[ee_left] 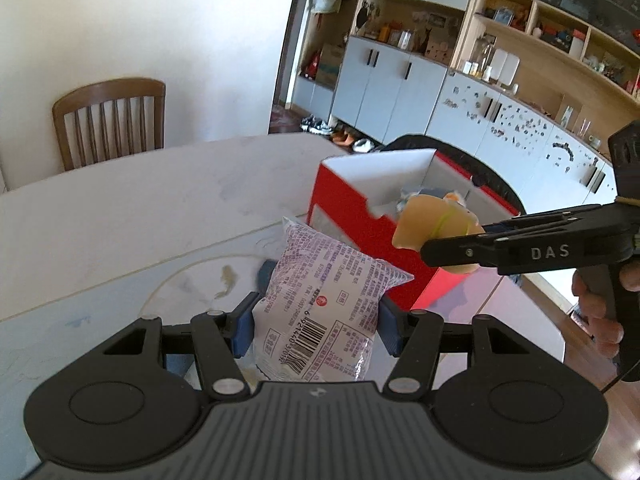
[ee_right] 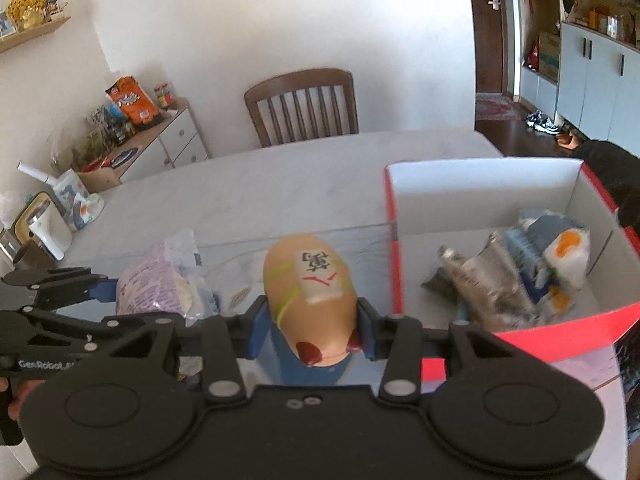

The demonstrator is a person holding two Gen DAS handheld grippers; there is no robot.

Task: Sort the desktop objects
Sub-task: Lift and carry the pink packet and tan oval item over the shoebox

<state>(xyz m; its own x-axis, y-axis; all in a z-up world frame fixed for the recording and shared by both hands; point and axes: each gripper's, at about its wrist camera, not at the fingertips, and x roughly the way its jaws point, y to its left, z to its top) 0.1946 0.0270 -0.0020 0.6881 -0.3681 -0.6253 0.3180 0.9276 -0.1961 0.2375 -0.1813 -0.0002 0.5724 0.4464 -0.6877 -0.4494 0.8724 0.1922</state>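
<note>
Both grippers carry something toward the red box point(ee_right: 496, 336), which serves as the collecting bin on the bench point(ee_right: 280, 176); the left gripper point(ee_left: 316, 320) has its jaws closed on a purple-printed snack packet point(ee_left: 328, 300), held upright with the barcode facing the camera, probably so it can be dropped in without catching the box wall; the right gripper point(ee_right: 310, 320) has its jaws clamped on a tan soft toy point(ee_right: 308, 284) bearing a mahjong-tile patch, lifted clear of the bench and just beside the box's left wall, near its open top.

The box stands open, white inside, red outside; it already holds several items piled toward its right half: a silvery crumpled packet point(ee_right: 484, 280), a blue-and-white carton point(ee_right: 528, 252), and a white pack with orange marks point(ee_right: 568, 256); exact labels are too blurred to read; its left half looks free, so both held items should fit there.
</note>
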